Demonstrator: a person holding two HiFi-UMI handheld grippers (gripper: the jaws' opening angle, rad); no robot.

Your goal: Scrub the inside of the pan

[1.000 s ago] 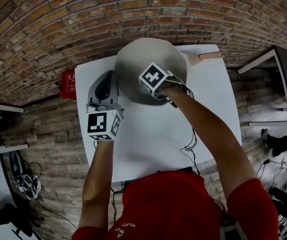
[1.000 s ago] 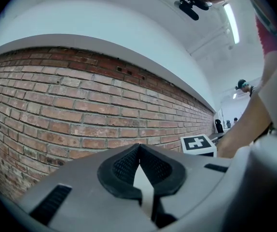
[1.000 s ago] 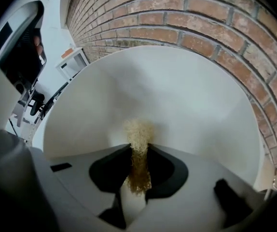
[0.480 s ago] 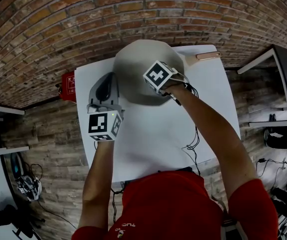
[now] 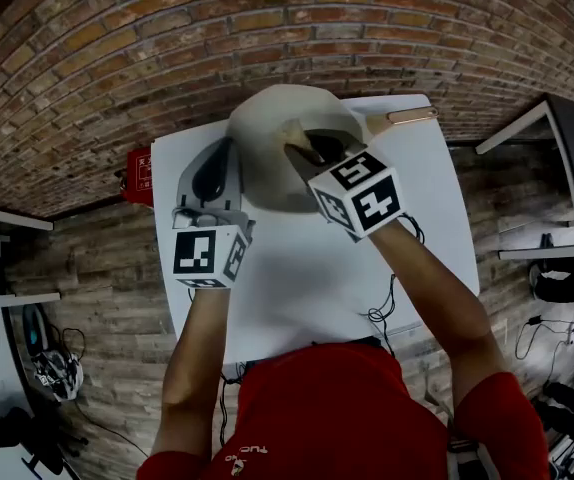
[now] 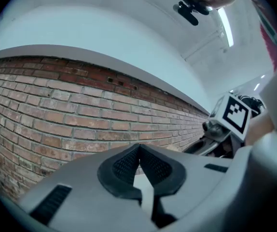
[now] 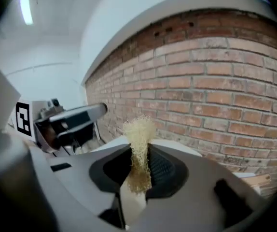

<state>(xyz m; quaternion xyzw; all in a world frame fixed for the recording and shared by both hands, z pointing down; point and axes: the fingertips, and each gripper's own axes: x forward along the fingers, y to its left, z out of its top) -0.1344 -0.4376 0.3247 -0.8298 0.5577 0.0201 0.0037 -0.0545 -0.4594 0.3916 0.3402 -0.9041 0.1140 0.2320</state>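
Brick wall (image 5: 167,48) behind, white table (image 5: 307,268) below. Pan (image 5: 267,133) sits at the table's far edge, handle (image 5: 414,116) to the right. It looks pale and matte, with no residue I can make out. My right gripper (image 7: 139,166) pinches a straw-coloured scrubber (image 7: 139,129) over the pan, apparently clear of its floor. Left gripper (image 6: 139,153), pads pressed together on nothing, sits just beside the left rim. Step, as I judge it: scrubbing. Next I must tip the scrubber down into contact.
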